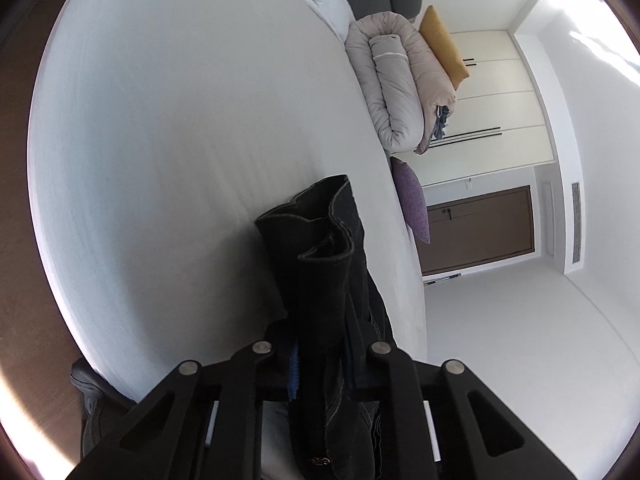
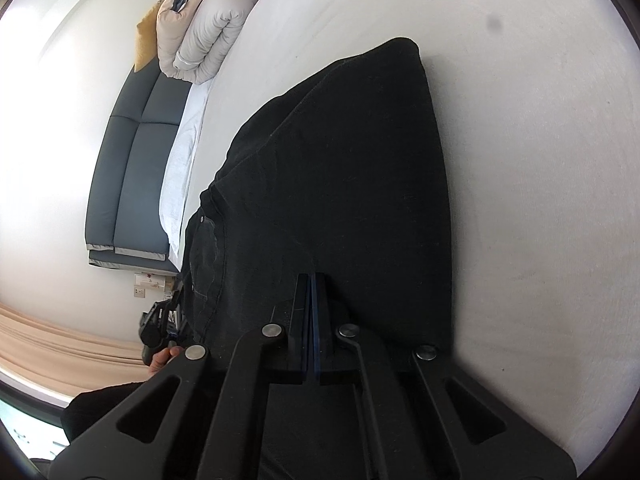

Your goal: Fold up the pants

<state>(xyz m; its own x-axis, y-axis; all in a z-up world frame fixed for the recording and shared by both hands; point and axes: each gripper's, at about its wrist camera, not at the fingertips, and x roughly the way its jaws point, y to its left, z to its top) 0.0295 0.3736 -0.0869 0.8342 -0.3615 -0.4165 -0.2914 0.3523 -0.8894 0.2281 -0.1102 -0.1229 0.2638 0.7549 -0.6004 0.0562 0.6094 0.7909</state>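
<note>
Black pants (image 2: pixel 340 160) lie spread on the white bed (image 2: pixel 540 160). My right gripper (image 2: pixel 312 280) is shut, its blue pads pressed together with the tips down on the dark cloth; whether a fold is pinched between them is hidden. In the left wrist view my left gripper (image 1: pixel 320 360) is shut on a bunched part of the pants (image 1: pixel 320 240), with seams and a button showing between the fingers. The fabric stands up ahead of the jaws. The left gripper (image 2: pixel 156 324) and the hand (image 2: pixel 162 360) holding it show at the pants' left edge in the right wrist view.
A rolled grey duvet (image 1: pixel 384 88), a yellow pillow (image 1: pixel 442 46) and a purple cushion (image 1: pixel 412 204) sit along the bed's far edge. A dark padded headboard (image 2: pixel 132 168) stands against the wall. A brown door (image 1: pixel 480 228) and pale floor (image 1: pixel 520 340) lie beyond the bed.
</note>
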